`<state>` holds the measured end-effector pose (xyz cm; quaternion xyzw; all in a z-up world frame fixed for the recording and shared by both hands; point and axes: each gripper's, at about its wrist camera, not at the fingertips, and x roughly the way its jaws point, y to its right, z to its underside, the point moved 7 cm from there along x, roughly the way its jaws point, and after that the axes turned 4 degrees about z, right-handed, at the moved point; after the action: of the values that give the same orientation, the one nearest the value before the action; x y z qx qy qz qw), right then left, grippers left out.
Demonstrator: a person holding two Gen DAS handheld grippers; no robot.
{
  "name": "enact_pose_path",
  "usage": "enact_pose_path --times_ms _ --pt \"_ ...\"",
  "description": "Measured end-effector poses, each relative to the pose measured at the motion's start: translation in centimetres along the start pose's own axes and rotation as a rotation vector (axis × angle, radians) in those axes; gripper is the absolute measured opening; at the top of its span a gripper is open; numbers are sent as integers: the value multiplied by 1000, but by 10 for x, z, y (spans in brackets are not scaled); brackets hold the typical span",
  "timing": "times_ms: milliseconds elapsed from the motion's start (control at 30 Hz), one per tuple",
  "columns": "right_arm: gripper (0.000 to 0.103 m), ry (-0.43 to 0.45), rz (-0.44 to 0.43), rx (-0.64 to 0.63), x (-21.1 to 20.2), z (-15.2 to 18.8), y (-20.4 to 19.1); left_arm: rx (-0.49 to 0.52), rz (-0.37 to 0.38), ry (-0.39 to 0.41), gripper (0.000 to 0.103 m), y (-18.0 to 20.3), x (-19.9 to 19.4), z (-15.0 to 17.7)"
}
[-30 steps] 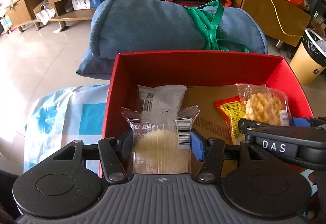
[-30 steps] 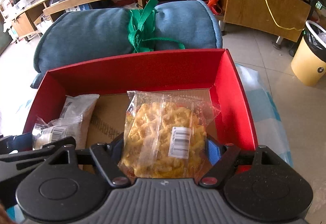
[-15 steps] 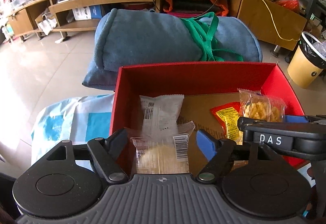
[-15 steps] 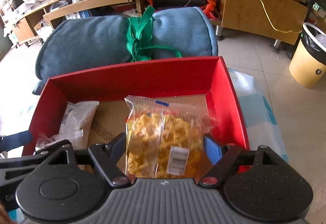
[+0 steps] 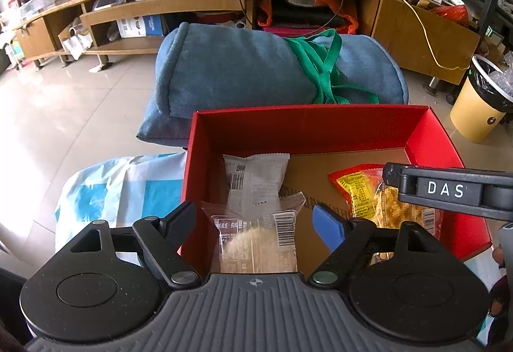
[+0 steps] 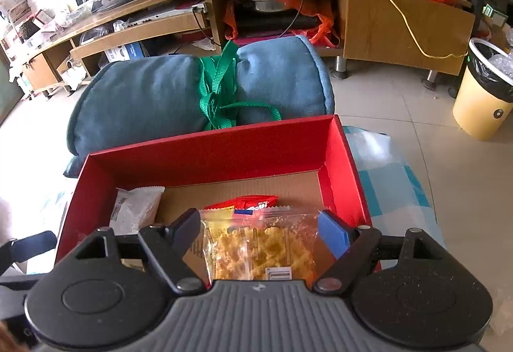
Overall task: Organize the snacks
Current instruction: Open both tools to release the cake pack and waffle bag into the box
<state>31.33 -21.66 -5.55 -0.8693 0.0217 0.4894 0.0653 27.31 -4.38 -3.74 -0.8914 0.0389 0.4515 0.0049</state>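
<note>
Four snack packets lie in the red box (image 5: 307, 124): a rice cracker (image 5: 256, 243) beneath the spread left gripper (image 5: 255, 217), crispy yellow snacks (image 6: 263, 249) beneath the spread right gripper (image 6: 259, 225); nothing visible remains outside, so the sorting looks nearly finished

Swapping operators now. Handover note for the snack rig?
Left tongs: open, over the clear cracker pack lying in the red box.
Right tongs: open, over the yellow crisps bag, also in the box.
Also boxed: white packet, red-yellow packet.
Done: four snacks are in the box.
Left: no other loose snacks in view; check outside view.
</note>
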Motion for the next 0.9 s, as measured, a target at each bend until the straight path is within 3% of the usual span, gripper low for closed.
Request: enact_pose_path --times_ms 900 --pt "79 30 -28 -45 -54 29 -11 -12 19 20 87 -12 -44 26"
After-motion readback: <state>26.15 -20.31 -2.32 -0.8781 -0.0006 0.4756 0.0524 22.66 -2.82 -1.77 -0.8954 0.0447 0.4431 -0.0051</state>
